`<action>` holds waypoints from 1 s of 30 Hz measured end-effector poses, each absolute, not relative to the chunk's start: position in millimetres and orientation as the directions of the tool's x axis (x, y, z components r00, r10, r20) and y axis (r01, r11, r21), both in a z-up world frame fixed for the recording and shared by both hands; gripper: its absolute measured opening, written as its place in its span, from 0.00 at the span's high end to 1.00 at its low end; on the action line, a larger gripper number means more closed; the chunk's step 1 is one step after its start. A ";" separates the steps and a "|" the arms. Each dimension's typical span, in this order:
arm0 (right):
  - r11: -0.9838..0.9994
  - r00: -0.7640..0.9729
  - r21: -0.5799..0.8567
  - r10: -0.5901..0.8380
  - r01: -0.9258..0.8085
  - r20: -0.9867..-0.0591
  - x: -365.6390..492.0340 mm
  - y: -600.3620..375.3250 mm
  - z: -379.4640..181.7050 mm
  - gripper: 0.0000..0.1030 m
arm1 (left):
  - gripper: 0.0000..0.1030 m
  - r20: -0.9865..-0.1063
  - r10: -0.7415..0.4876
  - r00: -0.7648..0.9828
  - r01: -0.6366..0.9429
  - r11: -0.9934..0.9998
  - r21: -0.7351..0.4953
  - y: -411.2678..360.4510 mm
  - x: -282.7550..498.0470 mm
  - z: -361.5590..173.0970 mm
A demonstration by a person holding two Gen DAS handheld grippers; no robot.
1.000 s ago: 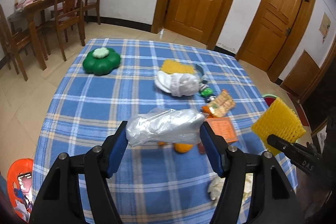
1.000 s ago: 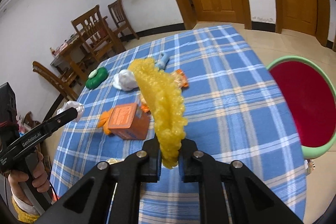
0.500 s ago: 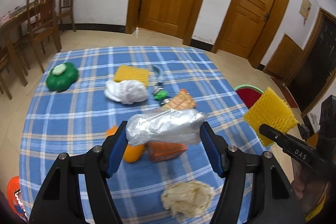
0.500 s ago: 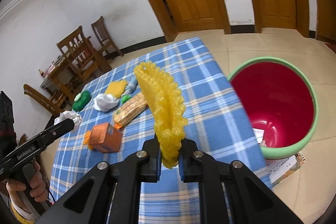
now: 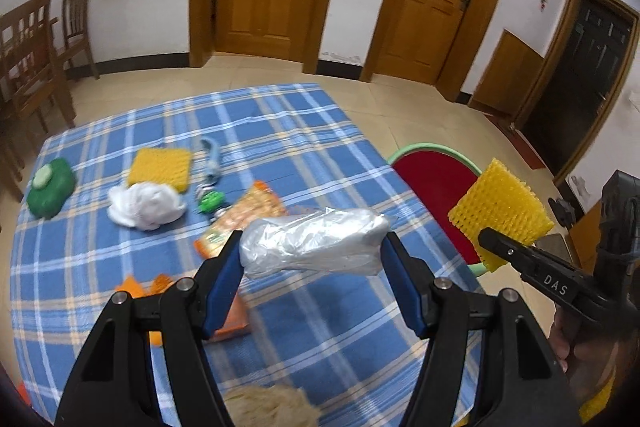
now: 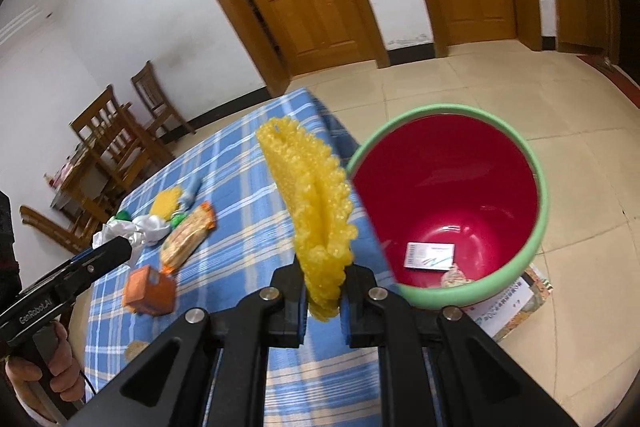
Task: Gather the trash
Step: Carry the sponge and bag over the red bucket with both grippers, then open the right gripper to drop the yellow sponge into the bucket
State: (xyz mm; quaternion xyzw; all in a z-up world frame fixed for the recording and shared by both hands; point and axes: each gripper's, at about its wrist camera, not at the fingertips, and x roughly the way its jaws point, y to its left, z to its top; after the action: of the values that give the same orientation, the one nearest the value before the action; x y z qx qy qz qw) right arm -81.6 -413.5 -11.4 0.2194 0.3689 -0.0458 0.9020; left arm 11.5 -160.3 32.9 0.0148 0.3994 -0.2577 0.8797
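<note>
While its jaws stand wide, the left gripper (image 5: 314, 253) pinches a clear plastic bag (image 5: 316, 247) crosswise above the blue plaid cloth (image 5: 280, 131), where a green lid (image 5: 50, 191), white wad (image 5: 144, 205) and snack packet (image 5: 244, 215) lie. Right of that, the right gripper (image 6: 323, 281) is pressed together on yellow foam net (image 6: 308, 199), beside the red bin (image 6: 444, 203) on the floor.
</note>
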 end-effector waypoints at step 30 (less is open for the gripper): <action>0.856 0.689 0.309 -0.073 0.414 -0.721 -73.2 -509.9 -51.4 0.57 | 0.34 -0.762 -0.474 0.441 0.579 0.799 -0.163 -299.1 58.3 2.3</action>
State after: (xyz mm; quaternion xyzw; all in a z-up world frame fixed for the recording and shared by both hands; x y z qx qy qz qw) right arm -73.2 -509.9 -51.4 0.2306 0.3697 -0.1367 0.8896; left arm 58.3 -299.1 2.3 0.0610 0.4278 -0.3109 0.8465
